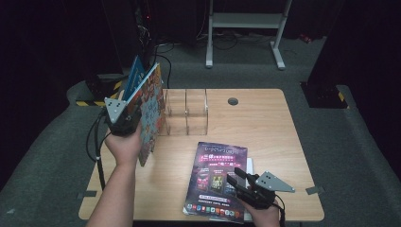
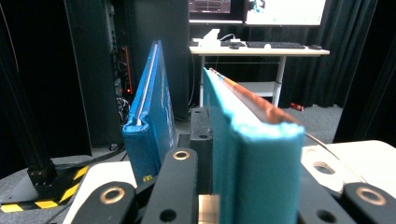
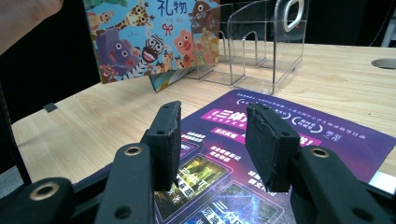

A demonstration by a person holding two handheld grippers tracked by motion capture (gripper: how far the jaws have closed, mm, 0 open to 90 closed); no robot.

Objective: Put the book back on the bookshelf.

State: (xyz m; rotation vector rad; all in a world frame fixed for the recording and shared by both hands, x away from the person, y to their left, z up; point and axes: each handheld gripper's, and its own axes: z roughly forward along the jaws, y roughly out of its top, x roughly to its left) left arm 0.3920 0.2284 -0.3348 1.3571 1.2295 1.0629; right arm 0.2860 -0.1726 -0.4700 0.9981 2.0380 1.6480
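One picture book [image 1: 150,111] held upright off the tabletop [image 1: 265,132] at the left edge, left tongs [image 1: 124,116] clamped on it beside the clear rack [image 1: 187,111]. Thin, light, likely floppy; grip near the spine. One purple magazine [image 1: 217,182] lies flat, right tongs [image 1: 239,182] spread open over it, holding nothing.

Wood table [image 1: 265,123]: purple mag [image 1: 217,182], clear rack [image 1: 187,112] (empty).
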